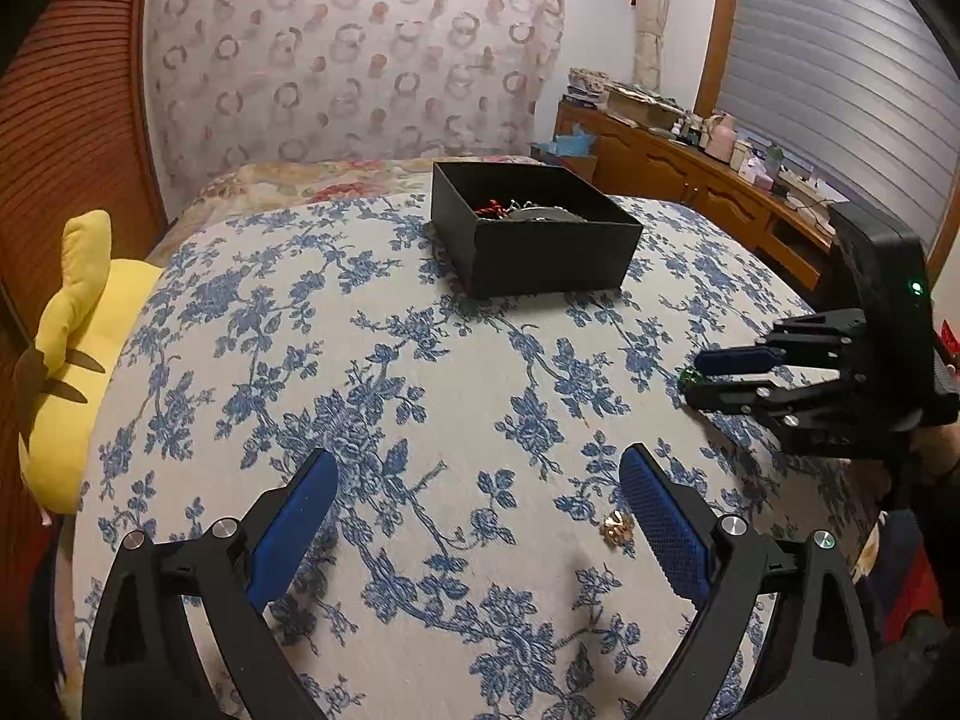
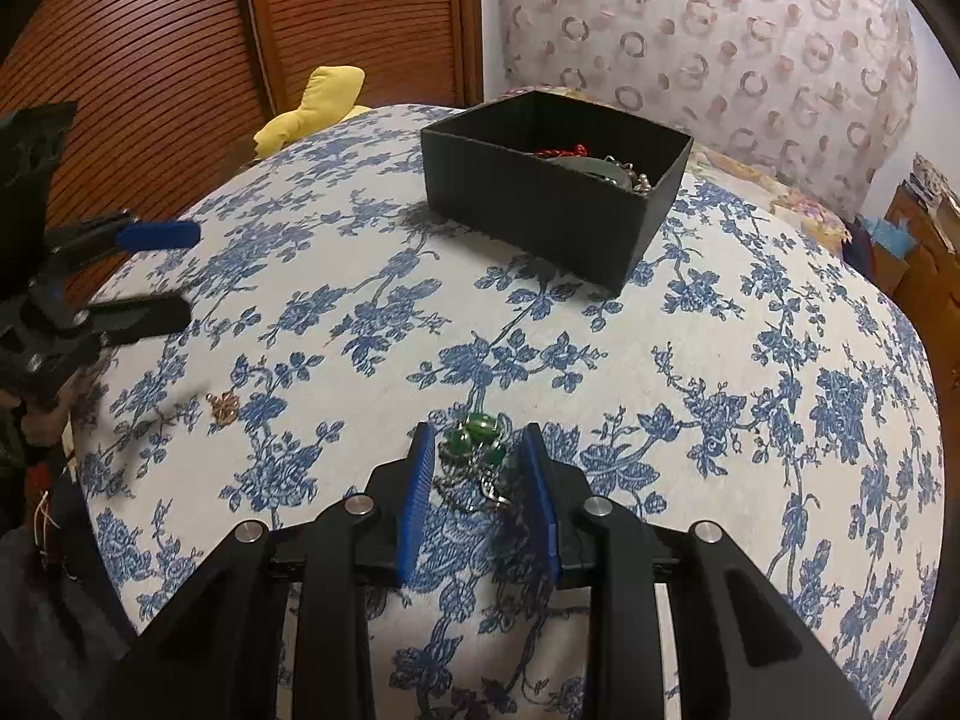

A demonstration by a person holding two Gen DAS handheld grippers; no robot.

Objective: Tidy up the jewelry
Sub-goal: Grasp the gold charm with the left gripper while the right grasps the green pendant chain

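Between the blue pads of my right gripper [image 2: 477,450] lies a green-stone piece with a silver chain [image 2: 476,441], resting on the blue-flowered bedcover [image 2: 690,324]. The jaws stand narrowly apart, and a thin gap shows on each side of the piece. In the left wrist view my right gripper [image 1: 699,377] comes in from the right with the green stones [image 1: 690,375] at its tips. My left gripper [image 1: 480,468] is wide open and holds nothing. A small gold piece [image 1: 618,527] lies just inside its right pad [image 1: 660,528]. The black open box [image 1: 534,234] holds red cord and other jewelry.
A yellow plush toy [image 1: 78,360] lies at the bed's left edge by a louvred wooden door [image 1: 66,138]. A cluttered wooden dresser [image 1: 690,180] runs along the right. The box [image 2: 552,180] stands at the far side of the bedcover. My left gripper [image 2: 174,276] hovers above the gold piece [image 2: 223,407].
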